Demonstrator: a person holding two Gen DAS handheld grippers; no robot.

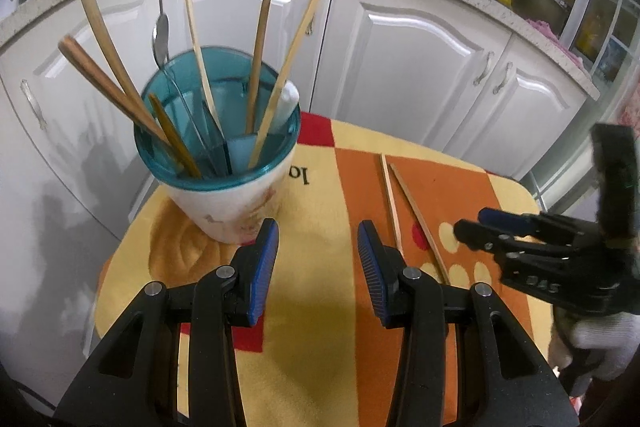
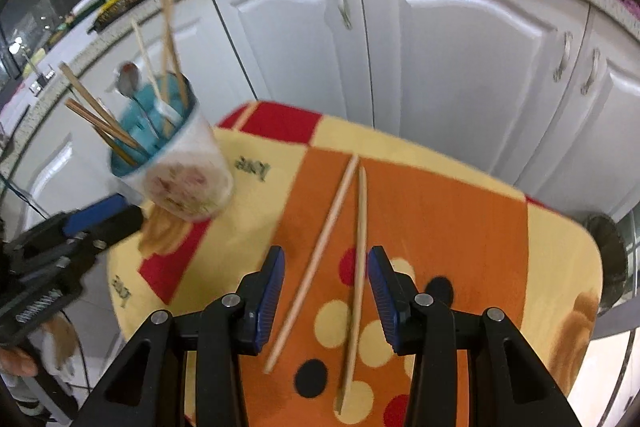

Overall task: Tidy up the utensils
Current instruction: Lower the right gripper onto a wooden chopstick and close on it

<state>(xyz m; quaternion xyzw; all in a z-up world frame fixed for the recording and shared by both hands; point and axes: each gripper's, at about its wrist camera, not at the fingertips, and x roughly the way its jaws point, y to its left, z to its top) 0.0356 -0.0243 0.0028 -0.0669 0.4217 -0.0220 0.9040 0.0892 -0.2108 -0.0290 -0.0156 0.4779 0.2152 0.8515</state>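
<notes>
The left claw hovers with its jaws spread and empty, just in front of the cup of utensils. The right claw, also spread, hangs low over two loose chopsticks lying side by side on the tabletop. Writing on the cloth is cut off and unreadable. Only the left view shows the cup's contents sharply: chopsticks and a metal spoon; the right view blurs them.
</notes>
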